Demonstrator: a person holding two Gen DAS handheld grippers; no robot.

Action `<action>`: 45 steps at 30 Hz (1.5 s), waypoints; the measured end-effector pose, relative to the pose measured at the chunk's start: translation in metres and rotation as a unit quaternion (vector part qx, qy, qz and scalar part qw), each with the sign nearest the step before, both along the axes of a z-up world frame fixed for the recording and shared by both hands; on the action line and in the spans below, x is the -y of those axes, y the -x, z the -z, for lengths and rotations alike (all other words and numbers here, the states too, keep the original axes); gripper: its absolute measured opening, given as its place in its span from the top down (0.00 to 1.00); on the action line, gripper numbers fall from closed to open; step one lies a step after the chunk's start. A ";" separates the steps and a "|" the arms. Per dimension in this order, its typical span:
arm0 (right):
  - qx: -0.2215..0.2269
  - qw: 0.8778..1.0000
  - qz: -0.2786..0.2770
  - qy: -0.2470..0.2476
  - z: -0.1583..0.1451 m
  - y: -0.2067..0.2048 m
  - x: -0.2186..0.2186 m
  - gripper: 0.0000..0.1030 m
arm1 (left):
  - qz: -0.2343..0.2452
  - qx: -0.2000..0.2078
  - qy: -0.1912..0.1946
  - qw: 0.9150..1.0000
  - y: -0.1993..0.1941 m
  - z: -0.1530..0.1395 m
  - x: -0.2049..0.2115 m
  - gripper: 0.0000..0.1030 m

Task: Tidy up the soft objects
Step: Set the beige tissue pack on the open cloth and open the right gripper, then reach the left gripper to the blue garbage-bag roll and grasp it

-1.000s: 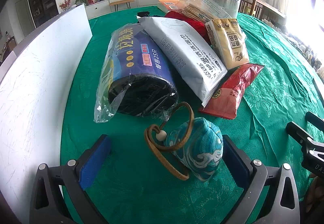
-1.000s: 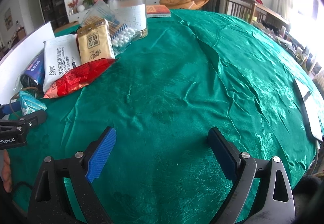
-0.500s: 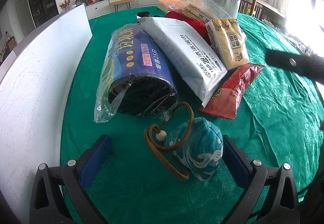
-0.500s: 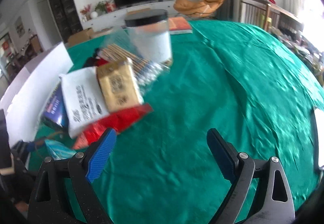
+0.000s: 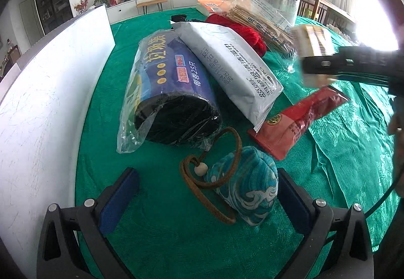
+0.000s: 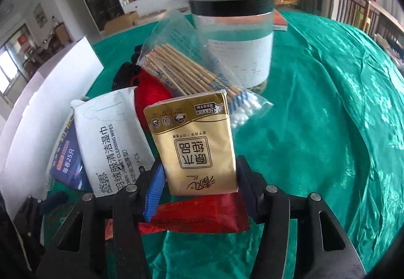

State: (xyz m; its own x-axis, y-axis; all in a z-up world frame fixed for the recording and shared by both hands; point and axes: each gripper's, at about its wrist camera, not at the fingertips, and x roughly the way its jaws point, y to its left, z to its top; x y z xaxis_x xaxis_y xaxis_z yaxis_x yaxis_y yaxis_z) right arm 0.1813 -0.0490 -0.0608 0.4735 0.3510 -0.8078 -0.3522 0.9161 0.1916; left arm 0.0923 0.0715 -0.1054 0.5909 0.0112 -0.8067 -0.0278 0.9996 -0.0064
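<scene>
Starting at your left: the white board [image 5: 50, 92] stands along the green tablecloth [image 5: 161, 233], then the roll of bin bags [image 5: 171, 92], the white wipes pack [image 5: 234, 72] and the red packet [image 5: 298, 120]. Your left gripper [image 5: 202, 193] has its jaws wide apart around the blue patterned pouch [image 5: 247, 190] (only the right pad seems to touch it). Further right, your right gripper [image 6: 199, 178] has just been closing and now clamps the gold tissue pack [image 6: 197, 142], with the cotton swab bag [image 6: 192, 69] and black-lidded jar [image 6: 237, 34] behind.
</scene>
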 end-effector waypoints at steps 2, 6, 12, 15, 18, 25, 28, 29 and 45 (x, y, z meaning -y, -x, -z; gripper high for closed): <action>0.005 1.000 0.029 0.002 -0.008 0.004 0.024 0.44 | 0.000 0.000 0.000 1.000 0.000 0.000 0.000 0.00; -0.003 0.995 0.092 0.048 -0.014 -0.005 0.071 0.44 | 0.000 0.000 0.000 1.000 0.000 0.000 0.000 0.00; -0.028 0.989 0.140 0.032 -0.001 -0.015 0.127 0.26 | 0.000 0.001 0.000 1.000 0.000 0.000 0.000 0.00; -0.007 0.990 0.139 0.019 0.009 0.009 0.143 0.26 | 0.000 0.001 0.000 1.000 0.000 0.000 0.000 0.00; 0.022 0.990 0.140 0.014 0.018 0.035 0.144 0.26 | 0.000 0.001 0.000 1.000 0.000 0.000 0.000 0.00; 0.036 0.990 0.132 0.029 0.023 0.040 0.135 0.23 | 0.000 0.001 0.000 1.000 -0.001 0.000 0.000 0.00; 0.040 0.990 0.132 0.036 0.024 0.043 0.132 0.21 | 0.000 0.001 0.000 1.000 -0.001 0.000 0.000 0.00; 0.041 0.990 0.131 0.039 0.025 0.044 0.130 0.20 | 0.000 0.001 0.000 1.000 0.000 0.000 0.000 0.00; 0.041 0.990 0.115 0.071 0.028 0.047 0.119 0.16 | 0.056 -0.004 0.007 0.998 0.042 -0.010 0.010 0.00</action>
